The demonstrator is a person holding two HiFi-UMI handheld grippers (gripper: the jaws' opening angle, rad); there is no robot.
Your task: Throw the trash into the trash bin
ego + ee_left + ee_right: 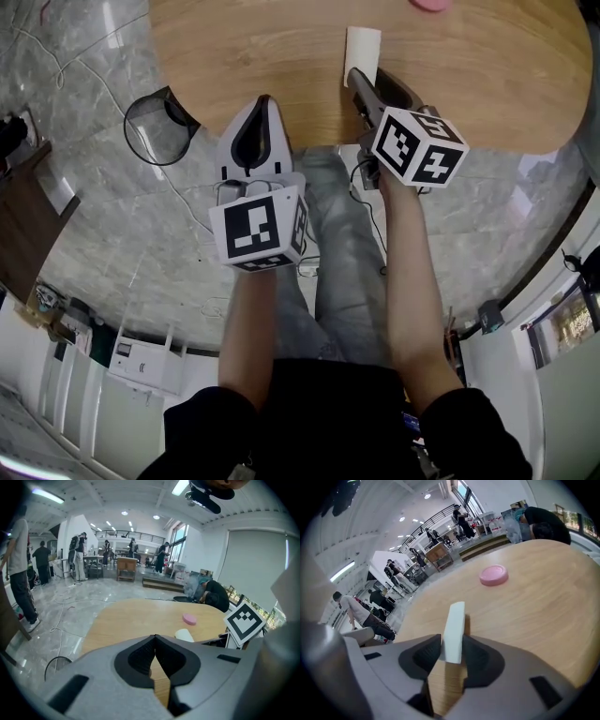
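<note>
My right hand-held gripper (354,75) reaches out over the near part of a round wooden desk (262,47). Its jaws are clamped on a white piece of trash (363,49). In the right gripper view the white piece (455,620) stands on edge between the two dark pads, which press on it from either side. It sticks out past the tips of the right hand-held gripper (452,639) and away from me. It casts a shadow on the desk (543,602) below, and I cannot tell whether its far end touches the wood.

Further ahead of that hand-held gripper, well apart from it, a pink disc (493,575) lies flat on the desk.

My left hand-held gripper (262,103) sits just to the left of the right one, at the desk's near edge and a little nearer to me. In the left gripper view its jaws (155,637) are together at the tips, with nothing between them and only desk wood showing below.

From there the white piece (184,634) lies ahead and slightly to the right. The pink disc (189,618) is beyond it, and the right hand-held gripper's marker cube (244,620) is off to the right.

The trash bin (159,127) stands on the grey marbled floor (141,244) to the left of my left hand-held gripper, beside the desk's edge. It is a dark wire bin with an open top. The white piece is well apart from it, on the far side of both hand-held grippers.
</note>
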